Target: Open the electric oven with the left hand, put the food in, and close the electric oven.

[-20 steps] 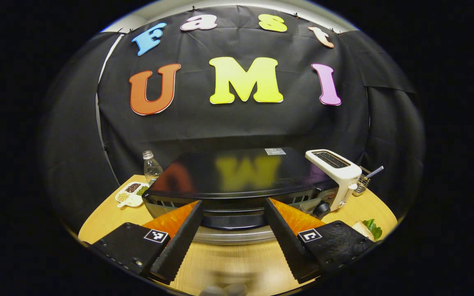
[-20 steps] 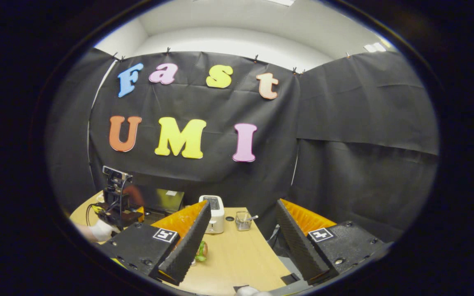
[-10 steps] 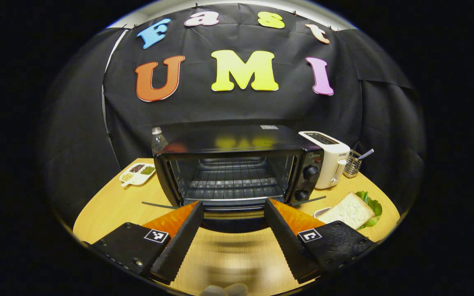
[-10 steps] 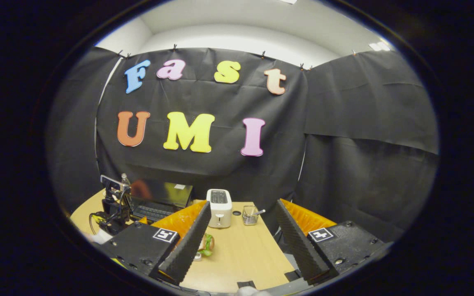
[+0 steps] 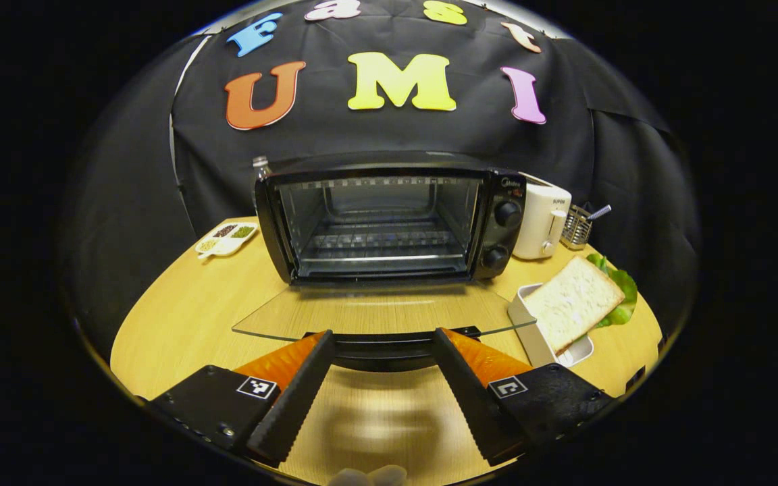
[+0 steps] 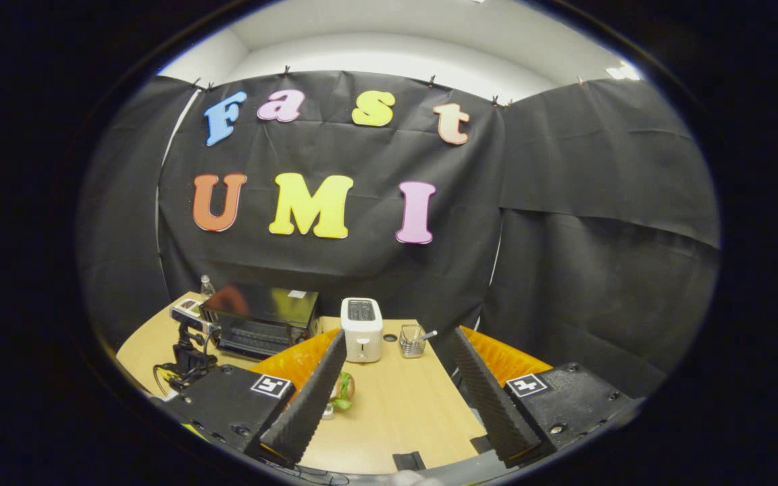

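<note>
Left gripper (image 5: 381,378), lower centre of the left gripper view, fingers spread w/ the oven door handle (image 5: 382,351) between them, contact unclear; glass door (image 5: 375,314) lies flat, electric oven (image 5: 389,223) open mid-frame. Sandwich (image 5: 575,307) sits in its tray at right, so reaching across could knock the door edge or tip the tray. Right gripper (image 6: 396,395), fingers apart & empty, is well off from the food: a rushed grab may squash bread.
</note>
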